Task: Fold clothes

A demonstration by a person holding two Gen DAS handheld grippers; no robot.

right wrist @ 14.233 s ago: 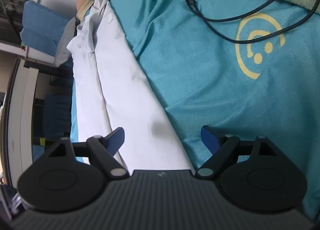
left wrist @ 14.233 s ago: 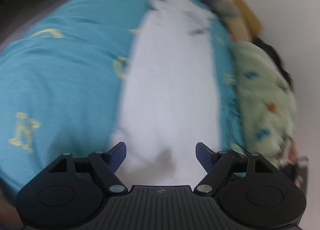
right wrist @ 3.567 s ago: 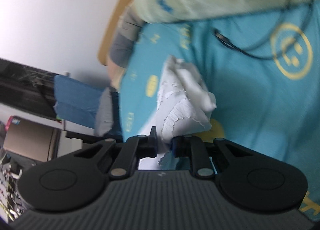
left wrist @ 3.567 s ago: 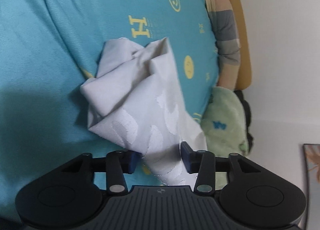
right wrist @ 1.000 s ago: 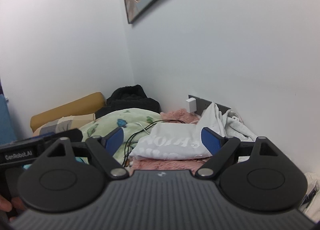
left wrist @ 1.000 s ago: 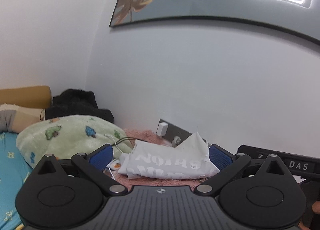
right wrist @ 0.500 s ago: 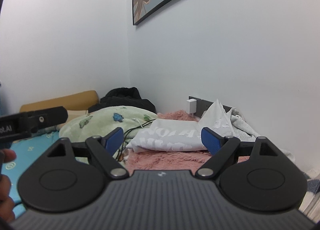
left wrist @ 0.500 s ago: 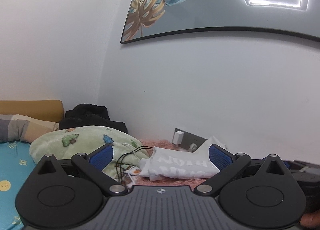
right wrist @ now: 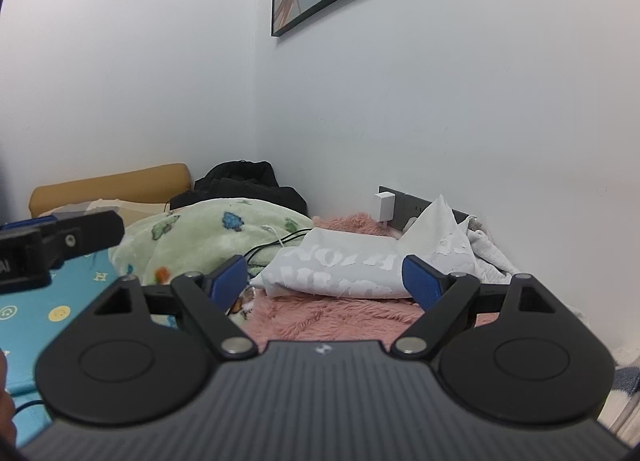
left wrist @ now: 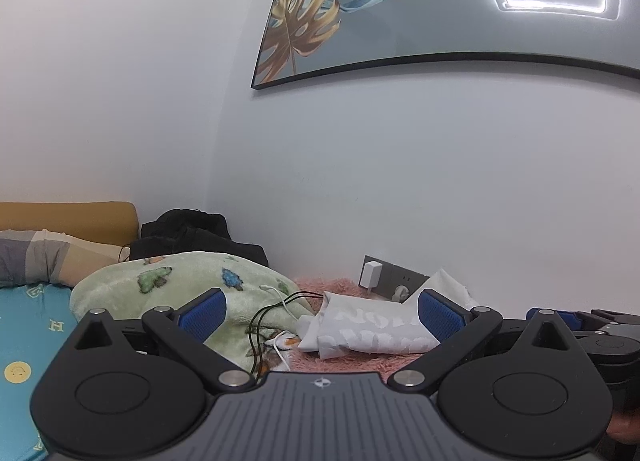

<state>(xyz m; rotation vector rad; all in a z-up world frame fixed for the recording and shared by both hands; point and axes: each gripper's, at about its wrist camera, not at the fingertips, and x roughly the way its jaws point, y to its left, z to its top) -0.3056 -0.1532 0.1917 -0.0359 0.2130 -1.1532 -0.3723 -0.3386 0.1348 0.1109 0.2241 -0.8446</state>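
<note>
Nearest the cameras, the left gripper and the right gripper both hold their blue-padded fingers spread wide with nothing between them, and open air lies ahead of each above the bed. In the right wrist view the left gripper shows as a dark bar at the left edge, well apart from the right one, over the teal sheet with its yellow smiley and letter prints. Just beyond the right gripper's fingers spreads a pink fluffy blanket, a free strip of it lying between the fingertips and the task's garment. That folded white shirt, with pale lettering on its upper face, lies on the pink blanket ahead of both grippers, seen framed between the fingers in each view and touched by neither; one corner of it stands up in a peak against the wall. Left of the shirt a green patterned blanket is heaped, and dark and white cables trail off it toward the shirt's near left edge. A crumpled white cloth sits to the shirt's right. Behind, a white charger is plugged into a grey wall socket strip, a black garment lies piled in the corner beside a tan headboard, and a framed leaf picture hangs above on the white wall that closes the far side.
</note>
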